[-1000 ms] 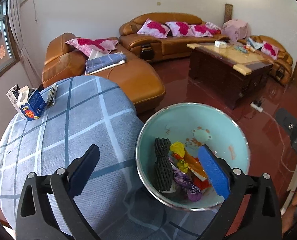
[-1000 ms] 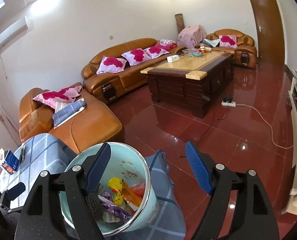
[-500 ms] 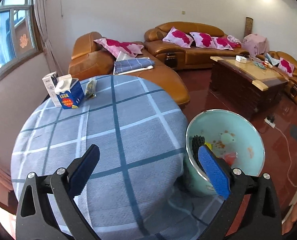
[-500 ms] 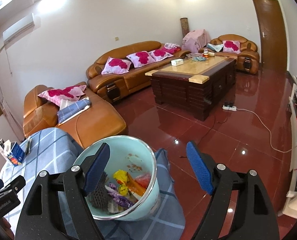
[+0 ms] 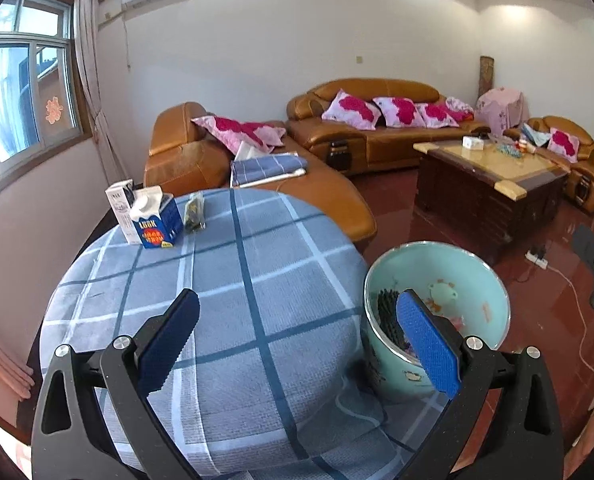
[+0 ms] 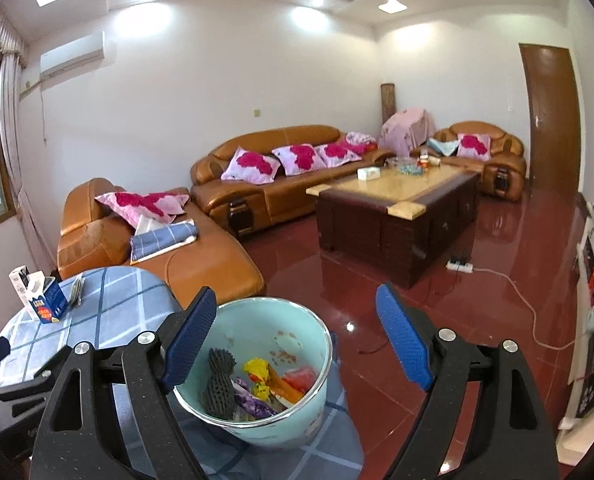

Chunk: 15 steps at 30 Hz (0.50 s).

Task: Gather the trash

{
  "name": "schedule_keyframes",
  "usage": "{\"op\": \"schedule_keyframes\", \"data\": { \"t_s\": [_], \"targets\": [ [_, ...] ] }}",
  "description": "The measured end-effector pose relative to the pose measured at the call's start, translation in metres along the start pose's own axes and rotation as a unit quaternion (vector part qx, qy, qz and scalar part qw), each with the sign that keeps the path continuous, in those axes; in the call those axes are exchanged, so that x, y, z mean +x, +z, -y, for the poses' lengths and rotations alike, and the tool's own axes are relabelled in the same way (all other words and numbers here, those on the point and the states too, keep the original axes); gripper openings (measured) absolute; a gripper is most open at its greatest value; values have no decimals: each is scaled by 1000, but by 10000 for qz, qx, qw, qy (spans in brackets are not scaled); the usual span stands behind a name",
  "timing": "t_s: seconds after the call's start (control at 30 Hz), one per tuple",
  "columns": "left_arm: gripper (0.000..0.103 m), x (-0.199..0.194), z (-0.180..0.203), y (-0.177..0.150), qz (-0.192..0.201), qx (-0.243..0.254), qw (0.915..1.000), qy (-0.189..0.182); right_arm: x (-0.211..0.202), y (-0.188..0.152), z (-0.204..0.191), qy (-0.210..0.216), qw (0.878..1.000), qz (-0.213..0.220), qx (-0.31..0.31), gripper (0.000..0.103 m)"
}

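A light-blue bin [image 5: 485,292] stands by the round table's right edge, holding colourful wrappers [image 6: 265,380] and a black foam net sleeve [image 6: 219,376]. It also shows in the right wrist view [image 6: 301,412]. My left gripper [image 5: 297,340] is open and empty above the checked tablecloth [image 5: 233,272], its right finger in front of the bin. My right gripper [image 6: 297,336] is open and empty above the bin. A blue milk carton [image 5: 155,222], a white box [image 5: 119,204] and a dark wrapper [image 5: 194,212] lie at the table's far left.
Brown leather sofas [image 5: 377,136] with pink cushions line the back wall. A dark wooden coffee table [image 6: 397,208] stands on the red tiled floor [image 6: 477,320]. A power strip and white cable [image 6: 497,276] lie on the floor. A shelf [image 6: 593,320] stands at the right.
My left gripper has pulled back and swung left from over the bin to above the table. My right gripper has risen a little. Both stay open.
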<state>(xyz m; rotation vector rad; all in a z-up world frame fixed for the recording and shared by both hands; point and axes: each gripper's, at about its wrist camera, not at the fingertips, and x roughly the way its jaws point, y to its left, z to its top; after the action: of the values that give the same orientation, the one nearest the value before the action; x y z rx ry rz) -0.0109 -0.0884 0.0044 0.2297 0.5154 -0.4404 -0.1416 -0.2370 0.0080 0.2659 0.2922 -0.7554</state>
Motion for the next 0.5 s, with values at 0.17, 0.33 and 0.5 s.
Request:
{"op": "schedule_keyframes", "data": {
  "t_s": [0.17,0.33,0.5],
  "targets": [
    [97,-9,3,3,148,60,9999,-33,-8,0,0,19,9999,128,34,81],
    [97,-8,5,3,98,34,9999,-109,-5,0,3,2,9999,111,65,81],
    [97,-8,8,3,123,98,9998,-140,-3,2,7,-20,9998,101,163,81]
  ]
}}
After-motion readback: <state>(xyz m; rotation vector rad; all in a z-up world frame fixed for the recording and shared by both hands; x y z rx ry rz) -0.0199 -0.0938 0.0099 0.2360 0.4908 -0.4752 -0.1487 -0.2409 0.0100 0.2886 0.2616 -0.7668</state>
